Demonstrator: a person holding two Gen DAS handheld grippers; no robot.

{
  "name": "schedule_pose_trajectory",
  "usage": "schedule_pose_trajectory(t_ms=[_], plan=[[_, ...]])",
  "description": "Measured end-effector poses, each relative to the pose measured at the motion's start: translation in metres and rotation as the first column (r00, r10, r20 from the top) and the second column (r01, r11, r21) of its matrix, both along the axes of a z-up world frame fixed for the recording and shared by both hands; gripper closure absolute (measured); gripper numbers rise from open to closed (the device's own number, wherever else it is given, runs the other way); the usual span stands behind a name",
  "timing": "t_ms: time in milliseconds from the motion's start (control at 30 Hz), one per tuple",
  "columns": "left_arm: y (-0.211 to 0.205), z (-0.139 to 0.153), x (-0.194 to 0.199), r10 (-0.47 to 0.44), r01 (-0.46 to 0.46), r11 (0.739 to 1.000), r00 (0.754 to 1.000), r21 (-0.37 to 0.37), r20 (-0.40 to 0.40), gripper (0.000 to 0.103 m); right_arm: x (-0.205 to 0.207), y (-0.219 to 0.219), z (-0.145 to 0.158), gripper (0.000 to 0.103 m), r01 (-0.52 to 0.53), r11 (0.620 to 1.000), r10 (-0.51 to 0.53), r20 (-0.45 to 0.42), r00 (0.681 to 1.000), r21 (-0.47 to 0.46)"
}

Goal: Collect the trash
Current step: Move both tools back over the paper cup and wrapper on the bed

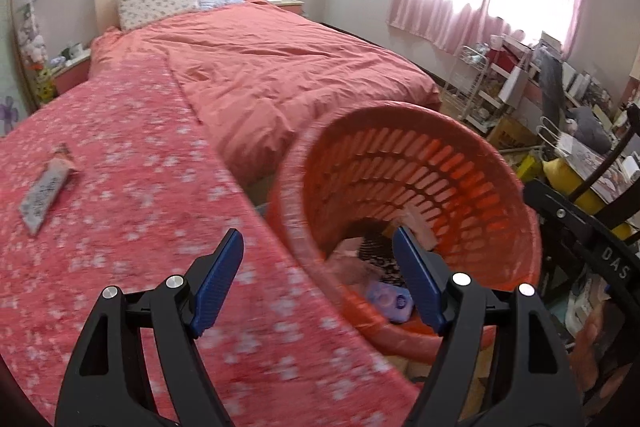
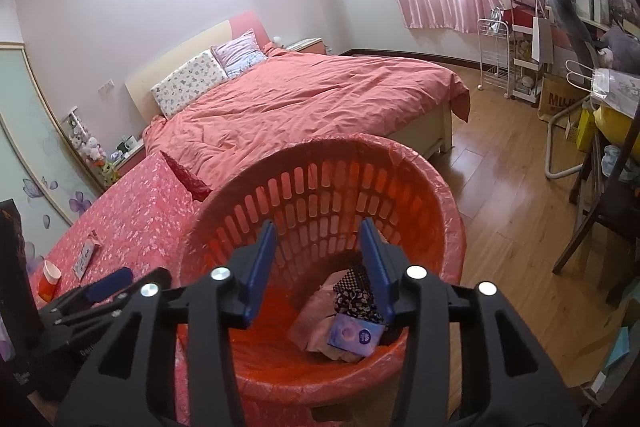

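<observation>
Slotted orange basket [image 2: 320,195] (red-lined), wrappers [image 2: 340,319] inside, left gripper [image 1: 318,259] and right gripper [image 2: 318,251] both agape, empty

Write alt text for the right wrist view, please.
An open right gripper with blue fingers hangs over an orange basket holding wrappers and a purple packet. A flowered red table with a wrapper lies left, a bed behind.

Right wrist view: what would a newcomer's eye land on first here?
The orange slotted basket fills the foreground beside the bed, holding crumpled wrappers and a purple packet. The right hand-held gripper hangs open above it with nothing between its fingers. Behind, the big salmon-pink bed runs back toward the pillows.
</observation>
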State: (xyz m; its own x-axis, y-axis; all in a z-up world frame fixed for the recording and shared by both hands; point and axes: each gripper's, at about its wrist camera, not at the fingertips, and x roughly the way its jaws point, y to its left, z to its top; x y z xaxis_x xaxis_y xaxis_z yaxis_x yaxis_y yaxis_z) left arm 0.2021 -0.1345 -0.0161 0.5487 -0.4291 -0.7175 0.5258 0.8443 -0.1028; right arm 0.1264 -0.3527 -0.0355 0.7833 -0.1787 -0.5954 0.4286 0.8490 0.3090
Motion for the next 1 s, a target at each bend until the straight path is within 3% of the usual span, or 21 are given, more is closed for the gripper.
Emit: schedule_pose_trajectory(t_ms=[167, 433, 567, 767, 1000], plan=[[0.035, 0.006, 0.005, 0.079, -0.080, 0.996, 0.996, 0.027, 0.044, 0.027, 0.005, 0.018, 0.007, 0.046, -0.032, 0.999, 0.032, -0.004, 0.999, -0.021], [0.104, 0.014, 0.015, 0.220, -0.225, 0.973, 0.972, 0.052, 0.078, 0.027, 0.019, 0.067, 0.024, 0.042, -0.133, 0.989, 0.133, -0.004, 0.991, -0.062], [0.155, 0.019, 0.025, 0.327, -0.331, 0.943, 0.941, 0.044, 0.087, 0.025, 0.029, 0.098, 0.031, 0.042, -0.188, 0.979, 0.188, -0.008, 0.982, -0.077], [0.236, 0.029, 0.036, 0.481, -0.486, 0.873, 0.871, 0.032, 0.097, 0.025, 0.053, 0.152, 0.038, 0.042, -0.285, 0.955, 0.284, -0.027, 0.958, -0.081], [0.298, 0.030, 0.032, 0.557, -0.562, 0.827, 0.824, 0.029, 0.103, 0.025, 0.099, 0.238, 0.042, 0.042, -0.416, 0.904, 0.413, -0.056, 0.909, -0.092]])
